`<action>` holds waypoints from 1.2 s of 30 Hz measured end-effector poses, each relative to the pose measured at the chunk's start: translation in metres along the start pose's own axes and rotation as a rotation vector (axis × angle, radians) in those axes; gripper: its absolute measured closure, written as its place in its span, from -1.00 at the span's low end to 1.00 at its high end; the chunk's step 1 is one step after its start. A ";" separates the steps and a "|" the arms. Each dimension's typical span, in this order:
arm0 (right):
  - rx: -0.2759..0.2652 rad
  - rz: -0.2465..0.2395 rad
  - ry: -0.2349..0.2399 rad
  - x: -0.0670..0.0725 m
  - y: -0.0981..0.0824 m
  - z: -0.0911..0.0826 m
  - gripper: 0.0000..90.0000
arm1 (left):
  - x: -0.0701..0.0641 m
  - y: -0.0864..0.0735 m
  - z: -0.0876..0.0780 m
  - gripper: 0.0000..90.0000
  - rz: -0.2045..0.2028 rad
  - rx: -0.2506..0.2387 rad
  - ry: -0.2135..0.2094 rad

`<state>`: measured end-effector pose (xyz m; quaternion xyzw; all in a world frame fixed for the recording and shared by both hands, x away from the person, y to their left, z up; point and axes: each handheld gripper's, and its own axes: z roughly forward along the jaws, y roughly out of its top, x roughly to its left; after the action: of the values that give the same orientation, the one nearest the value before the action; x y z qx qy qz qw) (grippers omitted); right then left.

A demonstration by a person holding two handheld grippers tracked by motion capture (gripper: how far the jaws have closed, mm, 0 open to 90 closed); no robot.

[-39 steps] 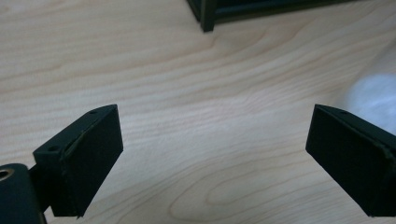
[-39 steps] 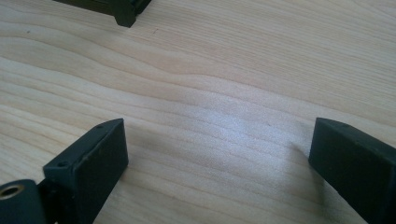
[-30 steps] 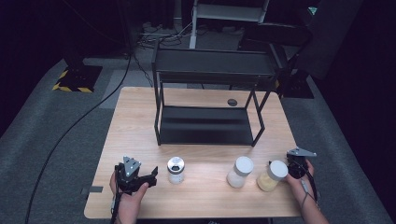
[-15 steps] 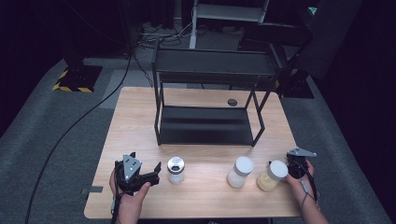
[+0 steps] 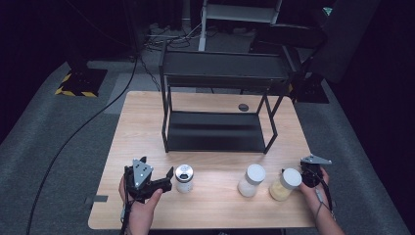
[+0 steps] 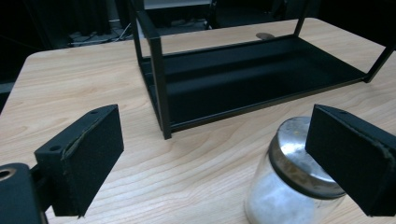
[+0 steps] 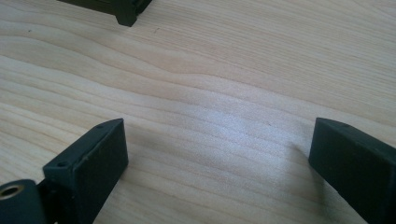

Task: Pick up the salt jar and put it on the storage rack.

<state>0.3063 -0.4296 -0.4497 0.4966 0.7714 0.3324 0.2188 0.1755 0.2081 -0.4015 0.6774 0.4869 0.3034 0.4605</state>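
A glass jar with a silver metal lid (image 5: 184,177) stands near the table's front left. My left gripper (image 5: 164,180) is just left of it, open wide. In the left gripper view this jar (image 6: 292,179) sits at the lower right, partly behind the right jaw, while the gripper (image 6: 219,149) has nothing between its pads. A white-lidded jar of white stuff (image 5: 251,180) and a white-lidded jar of yellow stuff (image 5: 285,185) stand at the front right. My right gripper (image 5: 310,172) is right beside the yellow jar, and its own view shows this gripper (image 7: 215,154) open over bare wood.
A black two-level metal rack (image 5: 215,132) stands at the middle of the wooden table (image 5: 142,122), its lower shelf (image 6: 261,74) bare. A small dark disc (image 5: 243,106) lies behind it. One rack foot (image 7: 126,14) is near the right gripper.
My left gripper has slid to the right, closer to the silver-lidded jar, with its jaws still open. The right gripper and the jars have not moved.
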 end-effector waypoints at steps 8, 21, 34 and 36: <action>0.000 0.000 0.000 0.000 0.000 0.000 -0.90 | -0.010 0.008 0.004 -0.90 -0.011 0.000 -0.033; 0.000 0.000 0.000 0.000 0.000 0.000 -0.90 | -0.026 0.017 0.012 -0.90 0.009 -0.005 -0.074; 0.000 0.000 0.000 0.000 0.000 0.000 -0.90 | -0.037 0.013 0.023 -0.90 0.018 0.037 -0.079; 0.000 0.000 0.000 0.000 0.000 0.000 -0.90 | -0.038 0.010 0.025 -0.90 0.019 0.045 -0.079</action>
<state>0.3064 -0.4296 -0.4497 0.4964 0.7715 0.3325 0.2187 0.1882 0.1633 -0.4005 0.7036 0.4686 0.2699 0.4609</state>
